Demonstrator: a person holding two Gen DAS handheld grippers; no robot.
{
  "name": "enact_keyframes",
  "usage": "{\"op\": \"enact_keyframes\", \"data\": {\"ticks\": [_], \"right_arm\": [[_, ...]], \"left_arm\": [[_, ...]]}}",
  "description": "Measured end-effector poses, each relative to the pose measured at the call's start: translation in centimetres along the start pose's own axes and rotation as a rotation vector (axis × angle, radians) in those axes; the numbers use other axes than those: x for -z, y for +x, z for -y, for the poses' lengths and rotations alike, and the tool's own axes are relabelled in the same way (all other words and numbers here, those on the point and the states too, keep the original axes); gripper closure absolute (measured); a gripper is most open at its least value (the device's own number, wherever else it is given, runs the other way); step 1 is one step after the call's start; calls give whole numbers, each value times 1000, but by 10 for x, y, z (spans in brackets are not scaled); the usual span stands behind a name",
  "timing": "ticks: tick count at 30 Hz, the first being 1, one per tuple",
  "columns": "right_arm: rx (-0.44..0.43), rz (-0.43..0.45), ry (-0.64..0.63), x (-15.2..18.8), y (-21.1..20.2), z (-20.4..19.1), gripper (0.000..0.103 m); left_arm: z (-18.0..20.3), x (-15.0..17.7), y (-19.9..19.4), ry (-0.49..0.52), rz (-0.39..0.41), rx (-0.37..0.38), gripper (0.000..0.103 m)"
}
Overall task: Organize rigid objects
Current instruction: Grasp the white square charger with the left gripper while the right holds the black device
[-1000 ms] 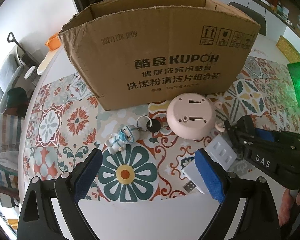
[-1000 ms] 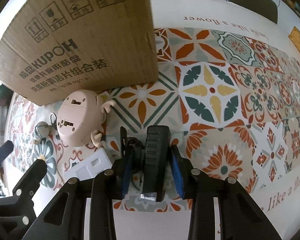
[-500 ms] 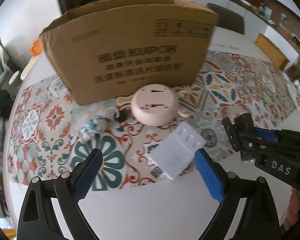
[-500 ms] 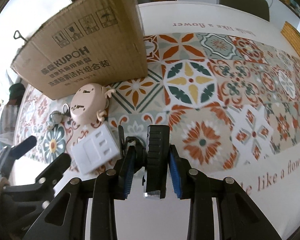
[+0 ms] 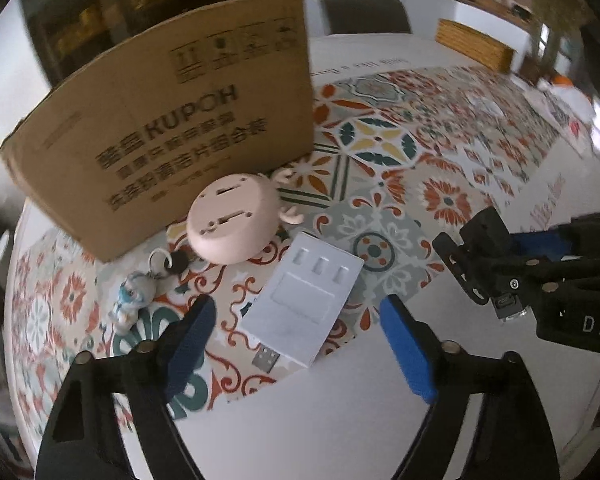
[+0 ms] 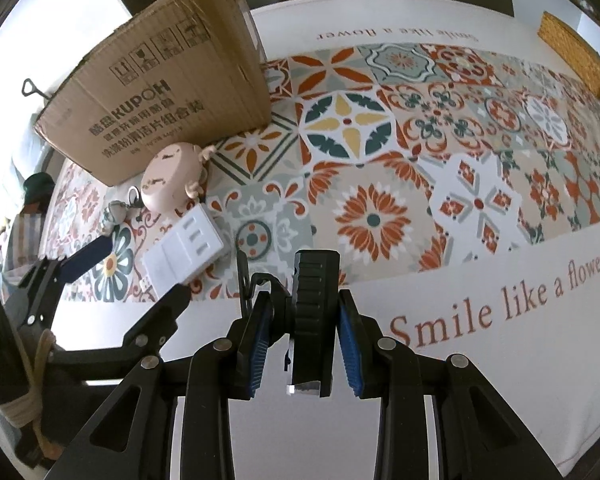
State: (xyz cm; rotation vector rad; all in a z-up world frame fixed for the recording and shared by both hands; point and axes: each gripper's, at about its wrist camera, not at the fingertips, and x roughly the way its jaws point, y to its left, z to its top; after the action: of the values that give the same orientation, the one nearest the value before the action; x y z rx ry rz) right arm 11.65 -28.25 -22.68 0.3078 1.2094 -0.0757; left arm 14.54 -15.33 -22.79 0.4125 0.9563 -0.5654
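At the bottom of my right view, my right gripper [image 6: 301, 344] is pinching a black clip [image 6: 313, 320] that stands on end between the pads; it looks held near its middle, so I judge a tilt could let it pivot or slip out on the way to the box [image 6: 168, 96]. In my left view, the left gripper [image 5: 300, 344] is spread wide and empty, just short of the white hub [image 5: 305, 300], which lies flat on the tabletop [image 5: 339, 420] at frame centre. Closing on something so thin may only skid it. Beyond it, the pink toy [image 5: 234, 220] rests against the box and the keychain [image 5: 134, 296] lies to its left; a careless sweep could knock either.
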Motion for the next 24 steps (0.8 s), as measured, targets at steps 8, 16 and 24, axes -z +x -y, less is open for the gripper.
{"op": "enact_keyframes", "data": {"ticks": [8,16,24], "right_arm": [[12,-38,4,3,13,-5,70],[15,-41,4,-2,19,-9,70],[18,-55,6,-4,27,-10,70]], "left_arm": [[9,3,16,172,9,-4,29],[-1,-3,29,123,-2,71,44],[-3,-5,34,80,-12,121,52]]}}
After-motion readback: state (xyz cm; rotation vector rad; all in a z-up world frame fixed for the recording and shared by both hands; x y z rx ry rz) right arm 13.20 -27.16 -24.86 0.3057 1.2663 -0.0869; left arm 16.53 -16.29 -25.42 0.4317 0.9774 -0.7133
